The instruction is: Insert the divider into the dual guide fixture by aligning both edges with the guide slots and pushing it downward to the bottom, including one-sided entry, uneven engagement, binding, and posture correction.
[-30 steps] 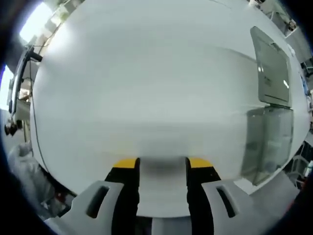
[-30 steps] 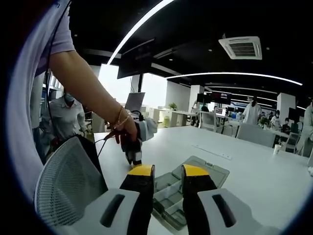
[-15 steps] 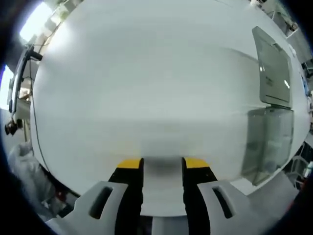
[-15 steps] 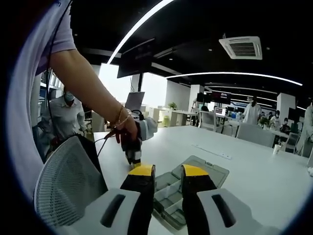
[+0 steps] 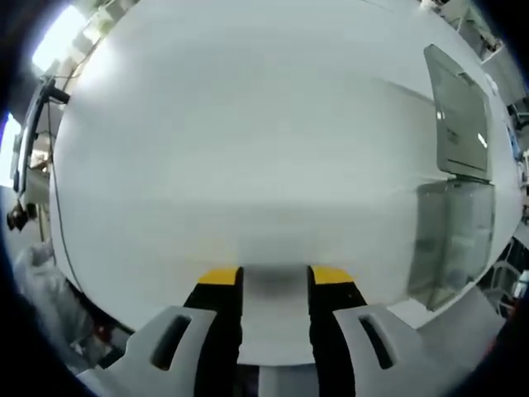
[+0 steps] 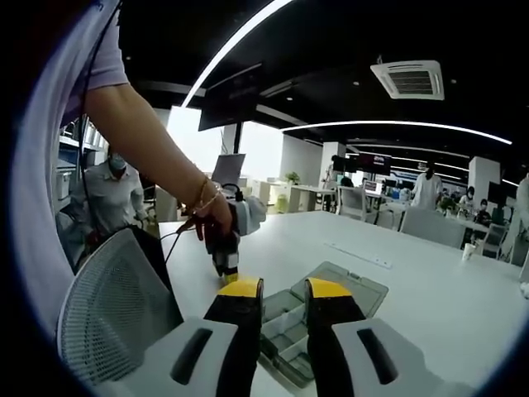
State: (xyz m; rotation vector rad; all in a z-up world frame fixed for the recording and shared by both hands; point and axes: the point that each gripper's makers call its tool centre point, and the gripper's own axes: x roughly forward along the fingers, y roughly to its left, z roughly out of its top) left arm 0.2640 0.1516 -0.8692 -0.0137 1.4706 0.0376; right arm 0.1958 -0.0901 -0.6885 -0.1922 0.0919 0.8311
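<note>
Your left gripper point(image 5: 274, 277) has two black jaws capped with yellow tips, each rising from a pale grey moulded shoulder with a slanted oval slot cut through it. Your right gripper point(image 6: 281, 289) is built the same way: black jaws, yellow caps, grey slotted shoulders. In the right gripper view your left gripper point(image 6: 229, 240) appears from outside as a pale grey body with a dark lower section, a yellow tip and a thin dark cable trailing from it. You wear a short white sleeve point(image 6: 97, 62) and a thin bracelet point(image 6: 201, 197) at the wrist.
</note>
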